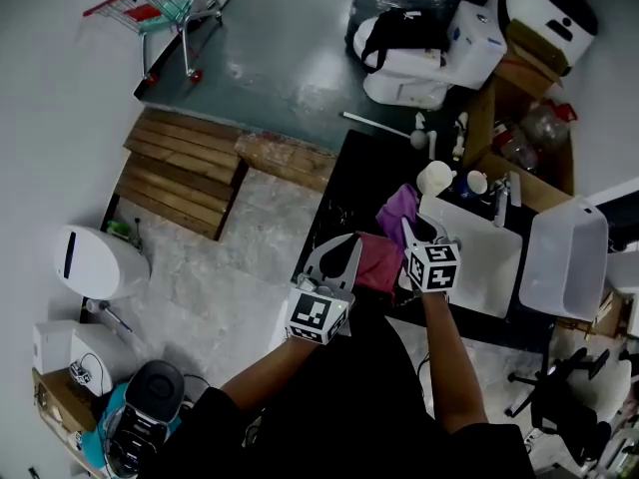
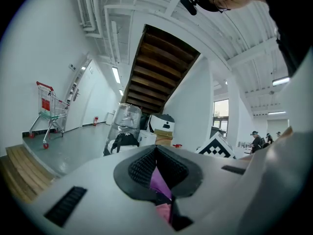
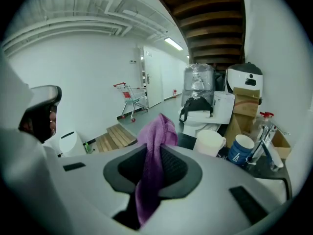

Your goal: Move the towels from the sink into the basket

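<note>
A purple cloth towel (image 3: 154,151) hangs bunched from the right gripper (image 1: 411,230), whose jaws are clamped on its middle, above the near-left corner of the white rectangular sink (image 1: 494,267). Just beside it a pink cloth towel (image 1: 377,264) is pinched in the closed jaws of the left gripper (image 1: 344,252), over the black countertop (image 1: 364,168). Both towels look clear of the basin, so the step in hand is judged to be the carry. Doing it well means a firm squeeze on both and enough height that the loose tails do not drag across the white cup (image 3: 209,143), the blue cup (image 3: 240,148) or the metal tap (image 3: 264,136) behind. The jaws should open only once each towel hangs over the basket. Which container here is that basket cannot be told.
</note>
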Demonstrator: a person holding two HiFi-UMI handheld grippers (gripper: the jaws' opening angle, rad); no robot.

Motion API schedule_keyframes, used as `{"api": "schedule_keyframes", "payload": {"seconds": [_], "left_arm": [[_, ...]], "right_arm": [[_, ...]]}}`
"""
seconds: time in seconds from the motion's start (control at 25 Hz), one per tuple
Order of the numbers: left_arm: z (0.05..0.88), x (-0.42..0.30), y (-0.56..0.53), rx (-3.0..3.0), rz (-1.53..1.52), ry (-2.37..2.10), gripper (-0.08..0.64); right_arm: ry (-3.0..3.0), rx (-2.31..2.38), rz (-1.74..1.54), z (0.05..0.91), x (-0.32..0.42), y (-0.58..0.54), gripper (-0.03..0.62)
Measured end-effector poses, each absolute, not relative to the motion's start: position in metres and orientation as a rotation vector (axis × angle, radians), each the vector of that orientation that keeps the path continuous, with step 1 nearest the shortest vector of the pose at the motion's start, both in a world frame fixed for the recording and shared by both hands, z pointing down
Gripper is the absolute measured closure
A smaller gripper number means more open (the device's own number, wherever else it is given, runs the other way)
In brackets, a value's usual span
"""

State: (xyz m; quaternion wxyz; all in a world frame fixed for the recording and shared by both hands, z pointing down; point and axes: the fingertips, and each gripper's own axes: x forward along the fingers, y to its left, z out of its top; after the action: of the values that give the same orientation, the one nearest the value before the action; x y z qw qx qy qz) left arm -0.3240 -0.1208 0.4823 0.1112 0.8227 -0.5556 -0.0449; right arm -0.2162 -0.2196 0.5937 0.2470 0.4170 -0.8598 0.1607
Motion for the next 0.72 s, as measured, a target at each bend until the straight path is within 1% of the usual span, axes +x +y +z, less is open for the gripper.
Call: {"api": "schedule_keyframes", "payload": {"seconds": [0.28,0.72], "left_arm": [[0.489,-0.318,-0.097,2.459,-0.114,-1.555,0.546],[0.478,-0.282,-0.078,2.522,-0.131,-1.485,0.546]], "right_arm": [[-2.384,1.243,0.523,0.571,-0.202,-0.181,0.512],[-2.472,1.337,0.466,0.53,-0.167,-0.147,0.512]]}}
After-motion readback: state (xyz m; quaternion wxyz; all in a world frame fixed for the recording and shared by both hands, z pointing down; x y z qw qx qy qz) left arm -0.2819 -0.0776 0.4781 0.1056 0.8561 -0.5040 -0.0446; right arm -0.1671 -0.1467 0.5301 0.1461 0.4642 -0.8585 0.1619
